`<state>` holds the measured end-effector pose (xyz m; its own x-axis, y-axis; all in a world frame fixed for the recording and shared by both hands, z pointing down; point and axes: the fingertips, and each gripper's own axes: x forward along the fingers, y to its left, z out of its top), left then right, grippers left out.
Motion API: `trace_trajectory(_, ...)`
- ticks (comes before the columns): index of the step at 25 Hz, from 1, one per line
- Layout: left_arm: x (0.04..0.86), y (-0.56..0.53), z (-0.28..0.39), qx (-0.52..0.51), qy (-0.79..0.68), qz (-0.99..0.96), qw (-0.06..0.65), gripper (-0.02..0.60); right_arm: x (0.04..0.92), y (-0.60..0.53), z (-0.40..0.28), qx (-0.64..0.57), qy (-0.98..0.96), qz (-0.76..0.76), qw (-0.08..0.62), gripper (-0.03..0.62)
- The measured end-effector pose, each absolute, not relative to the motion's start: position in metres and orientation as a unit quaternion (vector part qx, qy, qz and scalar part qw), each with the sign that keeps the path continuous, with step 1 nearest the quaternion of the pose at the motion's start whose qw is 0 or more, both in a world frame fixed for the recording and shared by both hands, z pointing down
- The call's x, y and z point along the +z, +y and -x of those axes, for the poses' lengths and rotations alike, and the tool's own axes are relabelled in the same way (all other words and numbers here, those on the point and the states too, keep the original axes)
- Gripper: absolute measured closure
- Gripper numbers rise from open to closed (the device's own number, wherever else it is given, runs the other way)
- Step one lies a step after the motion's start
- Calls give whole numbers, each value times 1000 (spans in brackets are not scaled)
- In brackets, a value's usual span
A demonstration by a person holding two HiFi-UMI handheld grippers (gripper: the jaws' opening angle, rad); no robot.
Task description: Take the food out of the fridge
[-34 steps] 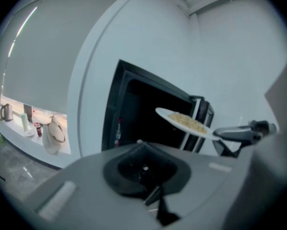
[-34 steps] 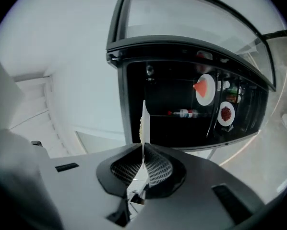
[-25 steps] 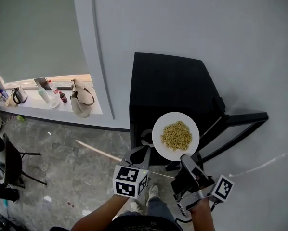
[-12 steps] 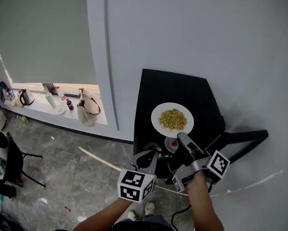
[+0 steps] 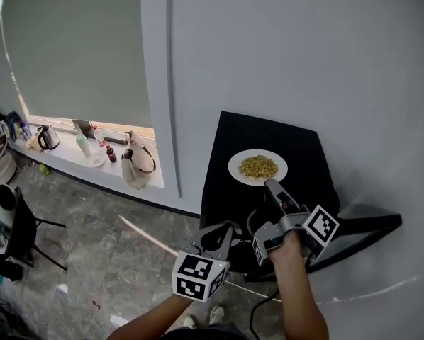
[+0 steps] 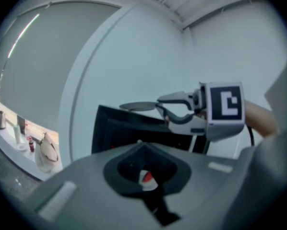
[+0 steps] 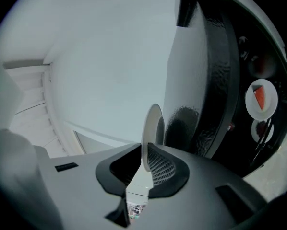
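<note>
You see your left gripper [image 6: 142, 147] with jaws together on nothing, and beyond it the right gripper [image 6: 161, 105], jaws just eased slightly wider yet on the rim of the plate [image 6: 137, 106], edge-on above the black fridge [image 6: 115, 128]; bag [image 6: 46, 151] far left.

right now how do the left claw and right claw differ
The right claw is shut on the plate rim; the left claw is shut on nothing. The right claw reaches over the fridge top; the left claw hangs lower, in front of the fridge. Both are shut and look alike in build.
</note>
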<state>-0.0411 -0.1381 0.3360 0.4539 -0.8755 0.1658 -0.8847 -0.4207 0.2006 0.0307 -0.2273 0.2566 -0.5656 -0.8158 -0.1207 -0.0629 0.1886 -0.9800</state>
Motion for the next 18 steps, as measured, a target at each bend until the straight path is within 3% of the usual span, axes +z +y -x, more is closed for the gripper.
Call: trace_trajectory(18,358,-160,43,22,-519,-841,152,586,272,-226,-37,-573,665,344,333,462)
